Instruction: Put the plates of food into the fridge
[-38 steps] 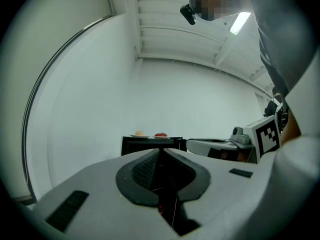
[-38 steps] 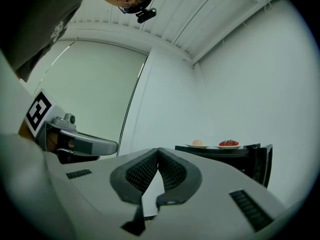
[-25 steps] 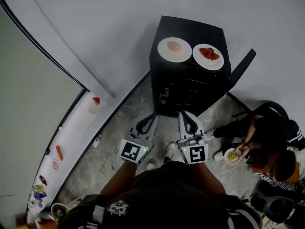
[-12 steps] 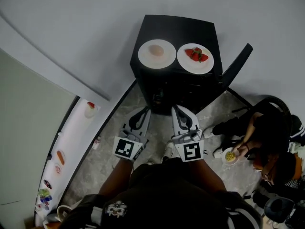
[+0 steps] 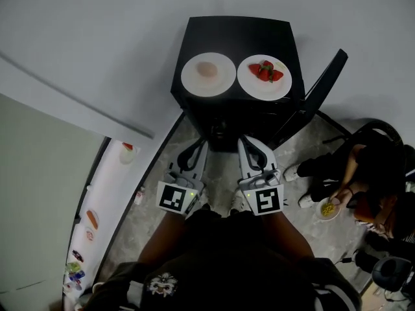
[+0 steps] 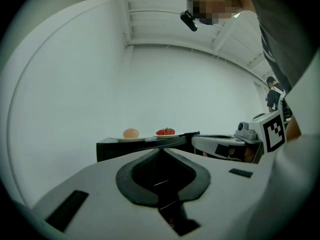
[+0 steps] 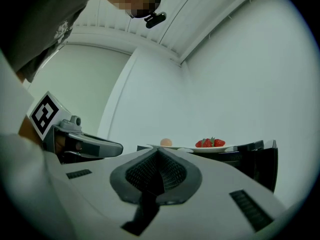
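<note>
Two white plates stand on a black cabinet. The left plate carries a pale round bun, and the right plate holds strawberries. My left gripper and right gripper are side by side in front of the cabinet, both pointing at it and still short of it. In the left gripper view the jaws of the left gripper meet with nothing between them. The right gripper is likewise shut and empty in its own view.
A black door panel juts out at the cabinet's right side. A person sits on the floor at the right holding a bowl of yellow food. A white shelf strip with small food items runs along the left.
The cabinet with its plates has shifted left toward the middle of the head view and looks nearer. Both grippers have kept side by side and stayed shut.
</note>
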